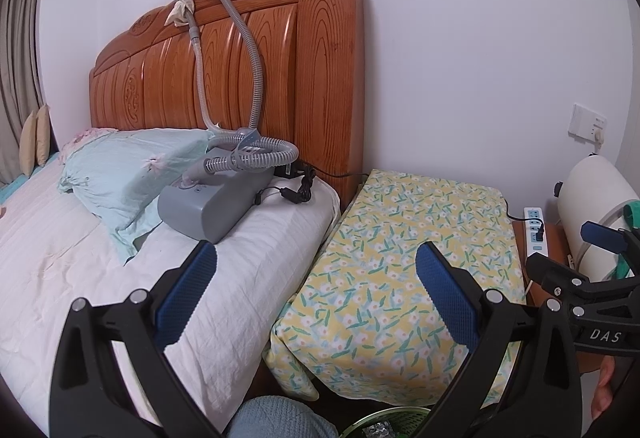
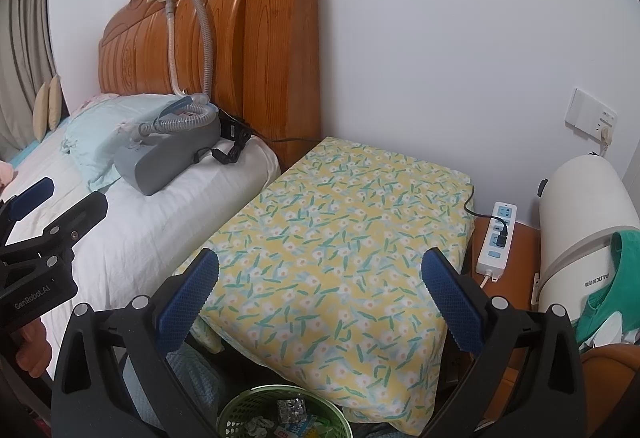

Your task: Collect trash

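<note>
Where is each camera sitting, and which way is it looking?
Left wrist view: sits on the left tongs, open, and looks over the bed toward the wooden headboard; the right tongs show at the right edge.
Right wrist view: sits on the right tongs, open, and looks across the flowered cover toward the wall; the left tongs show at the left edge.
Both views share the grey machine with its hose, the power strip and the green basket below.

Soft even light, fisheye-warped edges
</note>
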A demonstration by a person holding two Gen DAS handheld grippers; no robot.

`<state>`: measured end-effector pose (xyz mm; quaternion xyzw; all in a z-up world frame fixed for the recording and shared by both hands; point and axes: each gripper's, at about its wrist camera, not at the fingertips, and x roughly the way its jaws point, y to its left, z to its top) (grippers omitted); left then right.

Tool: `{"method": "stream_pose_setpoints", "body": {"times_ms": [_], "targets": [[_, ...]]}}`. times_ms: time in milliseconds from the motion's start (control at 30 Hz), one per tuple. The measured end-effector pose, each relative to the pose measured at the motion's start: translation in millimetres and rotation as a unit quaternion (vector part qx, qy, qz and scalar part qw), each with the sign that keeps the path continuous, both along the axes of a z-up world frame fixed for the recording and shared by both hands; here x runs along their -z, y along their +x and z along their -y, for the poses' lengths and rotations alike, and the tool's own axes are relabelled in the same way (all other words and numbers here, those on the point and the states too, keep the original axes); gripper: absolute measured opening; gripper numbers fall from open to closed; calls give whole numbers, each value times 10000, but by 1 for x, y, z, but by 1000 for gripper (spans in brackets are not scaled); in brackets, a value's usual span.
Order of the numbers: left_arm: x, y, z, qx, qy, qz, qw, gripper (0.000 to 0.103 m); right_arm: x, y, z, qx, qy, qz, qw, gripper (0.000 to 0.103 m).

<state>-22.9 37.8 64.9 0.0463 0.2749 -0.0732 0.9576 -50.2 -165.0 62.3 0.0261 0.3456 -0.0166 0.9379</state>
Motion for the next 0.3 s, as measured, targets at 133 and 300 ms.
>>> {"method": "stream_pose_setpoints", "body": {"times_ms": [133, 300], "targets": [[0, 1, 1, 13, -23, -41, 10000, 95, -1, 2, 0, -1, -4, -1, 10000, 101], [0, 1, 1, 7, -19, -45, 10000, 95, 0, 1, 0, 7, 3, -15, 10000, 101]]}}
